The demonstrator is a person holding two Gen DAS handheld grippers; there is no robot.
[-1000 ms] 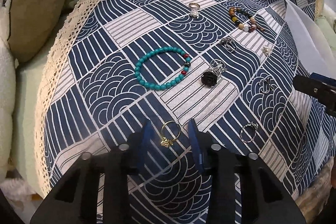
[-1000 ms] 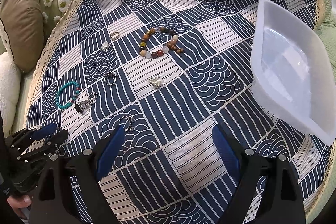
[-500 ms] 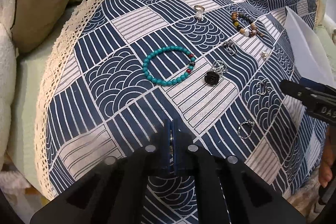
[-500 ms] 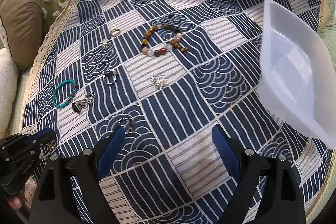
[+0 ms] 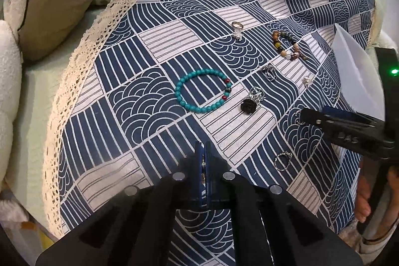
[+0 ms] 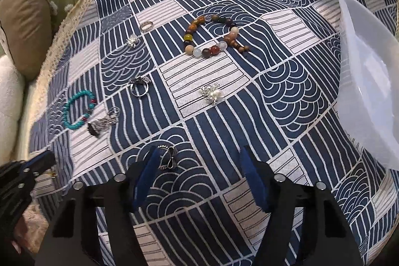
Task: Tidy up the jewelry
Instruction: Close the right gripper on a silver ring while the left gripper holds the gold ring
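While the left gripper (image 5: 203,153) hung over the blue-and-white patterned cloth (image 5: 174,41), its blue pads were pressed together on a gold ring (image 5: 203,166), of which only a glint showed in the slit between them. The right gripper (image 6: 199,166), lower on the cloth, had just been closing but its jaws stood apart, and a dark bow-shaped ring (image 6: 168,157) lay on the fabric just inside its left pad; I could not tell whether that pad touched it.

The rest of the jewelry lay loose on the cloth: a turquoise bead bracelet (image 5: 203,90) with a black rose piece (image 5: 248,106) just beside it, a bracelet of mixed brown and amber beads (image 6: 212,36) farther off, a pearl brooch (image 6: 212,94) near the middle, a silver ring (image 5: 283,160) close to the right gripper's side, and two small rings (image 6: 139,34) toward the far edge. A clear plastic tray (image 6: 366,71) sat at the right. Cushions (image 6: 32,4) were piled at the left beyond the lace hem.
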